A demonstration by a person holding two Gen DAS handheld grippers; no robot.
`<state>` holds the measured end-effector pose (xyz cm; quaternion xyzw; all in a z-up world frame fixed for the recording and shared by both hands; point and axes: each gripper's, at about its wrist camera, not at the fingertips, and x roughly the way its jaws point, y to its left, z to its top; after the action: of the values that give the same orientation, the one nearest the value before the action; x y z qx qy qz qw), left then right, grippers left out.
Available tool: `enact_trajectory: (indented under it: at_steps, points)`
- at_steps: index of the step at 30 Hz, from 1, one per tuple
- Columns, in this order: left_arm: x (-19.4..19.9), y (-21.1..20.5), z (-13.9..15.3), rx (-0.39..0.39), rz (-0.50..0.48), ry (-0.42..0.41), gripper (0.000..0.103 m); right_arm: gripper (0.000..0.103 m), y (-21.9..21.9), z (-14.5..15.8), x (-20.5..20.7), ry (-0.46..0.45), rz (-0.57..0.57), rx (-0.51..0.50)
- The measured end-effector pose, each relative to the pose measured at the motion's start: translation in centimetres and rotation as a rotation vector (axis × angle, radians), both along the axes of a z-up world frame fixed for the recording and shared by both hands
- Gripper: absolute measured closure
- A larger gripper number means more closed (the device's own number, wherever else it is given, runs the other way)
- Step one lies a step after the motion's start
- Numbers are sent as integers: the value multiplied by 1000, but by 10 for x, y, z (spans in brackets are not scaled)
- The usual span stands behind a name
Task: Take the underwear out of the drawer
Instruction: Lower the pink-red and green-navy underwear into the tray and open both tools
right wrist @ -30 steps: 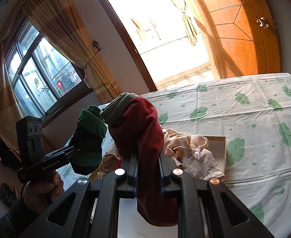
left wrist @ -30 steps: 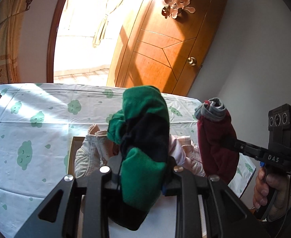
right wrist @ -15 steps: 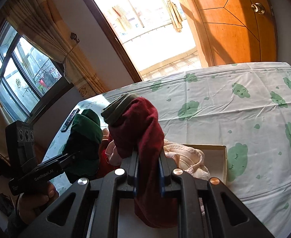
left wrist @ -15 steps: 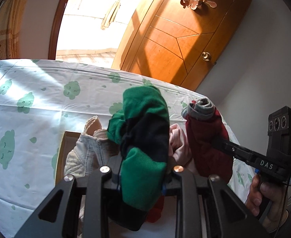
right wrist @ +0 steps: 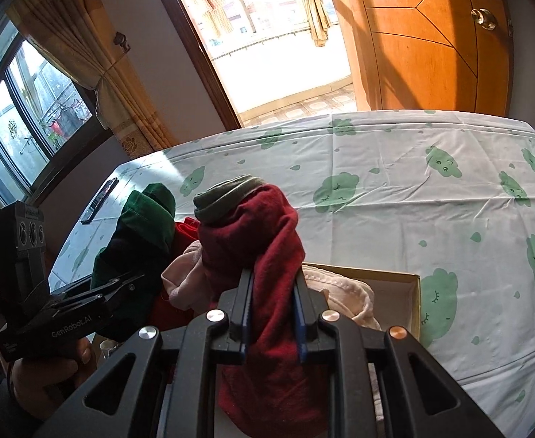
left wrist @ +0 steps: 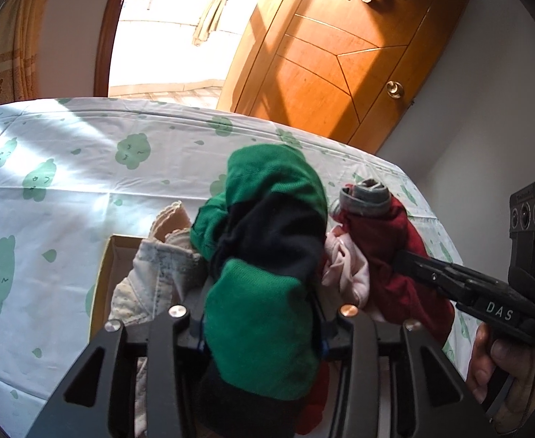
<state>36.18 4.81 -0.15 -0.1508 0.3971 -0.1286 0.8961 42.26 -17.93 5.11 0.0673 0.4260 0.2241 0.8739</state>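
While left jaws open around green underwear (left wrist: pixel 263 277), only right view shows jaws gripping red underwear (right wrist: pixel 267 255).

Ahead of both grippers the cloud-print sheet (right wrist: pixel 395 168) lay bare and open, wide room to pass on out to its far edge. Directly below them the cardboard box (right wrist: pixel 411 292) was crowded with pale garments (left wrist: pixel 158 266), leaving only its far corner free. Between the two grippers little gap remained: the green and black underwear (left wrist: pixel 267 255) and the dark red underwear (right wrist: pixel 260 255) hung just beside each other. A dark flat object (right wrist: pixel 99 200) lay on the sheet beyond the left gripper (right wrist: pixel 121 284). The wooden door (left wrist: pixel 340 62) stood well beyond.
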Motion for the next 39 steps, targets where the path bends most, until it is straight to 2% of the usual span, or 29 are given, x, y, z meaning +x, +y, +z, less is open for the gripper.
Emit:
enact_trajectory:
  at_steps: [3,5,8,14,18,23,32,35,39]
  points:
    - [-3,0,3,6,2,-1,55,79,0,1,-1,2,9,-2]
    - [-6,2,5,3,5,-5,54,62,-3,3,-2,0,-13,-4]
    - [-12,4,9,1,4,-19,51,51,-10,5,-6,-8,-28,18]
    - [-28,10,16,-4,17,-50,45,47,-24,12,-21,-29,-39,53]
    - [-44,12,20,10,30,-84,34,47,-31,19,-36,-45,-45,68]
    - [-69,14,23,3,15,-99,34,46,-35,28,-63,-68,-18,83]
    - [-133,12,29,22,-27,-168,34,44,-33,33,-146,-108,113,92]
    - [-159,8,28,27,-47,-193,32,39,-37,28,-178,-132,144,99]
    - [-194,-2,18,37,-78,-207,32,38,-44,13,-216,-149,163,106]
